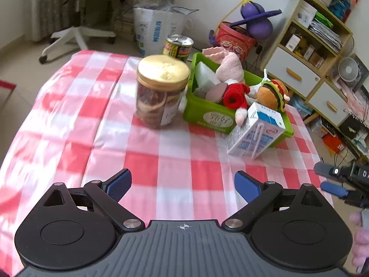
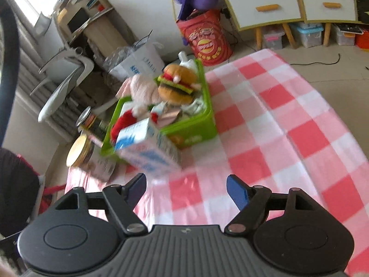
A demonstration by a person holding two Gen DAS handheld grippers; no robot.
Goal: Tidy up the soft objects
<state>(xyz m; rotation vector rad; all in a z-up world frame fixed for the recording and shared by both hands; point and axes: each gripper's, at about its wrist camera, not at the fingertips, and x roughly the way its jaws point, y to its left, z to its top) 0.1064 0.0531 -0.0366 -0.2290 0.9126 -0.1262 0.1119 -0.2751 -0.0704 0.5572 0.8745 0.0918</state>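
A green bin [image 1: 203, 113] [image 2: 198, 127] on the checked tablecloth holds soft toys: a pink plush [image 1: 230, 67] [image 2: 143, 87], a burger plush [image 1: 272, 94] [image 2: 177, 85] and a red-and-white plush [image 1: 235, 97] [image 2: 122, 122]. My left gripper [image 1: 183, 185] hovers open over the cloth in front of the bin, nothing between its blue pads. My right gripper [image 2: 186, 190] is also open and empty, just short of a milk carton [image 2: 147, 150] [image 1: 256, 133] leaning against the bin's front. In the left wrist view the right gripper's fingers [image 1: 334, 188] show at the right edge.
A gold-lidded jar [image 1: 161, 92] [image 2: 90, 154] stands left of the bin, a tin can [image 1: 178, 46] [image 2: 92, 120] behind it. The checked table [image 1: 173, 161] [image 2: 276, 127] drops off at its edges. Beyond are an office chair [image 1: 78, 11], a red bucket [image 2: 205, 41] and a cabinet [image 1: 306, 53].
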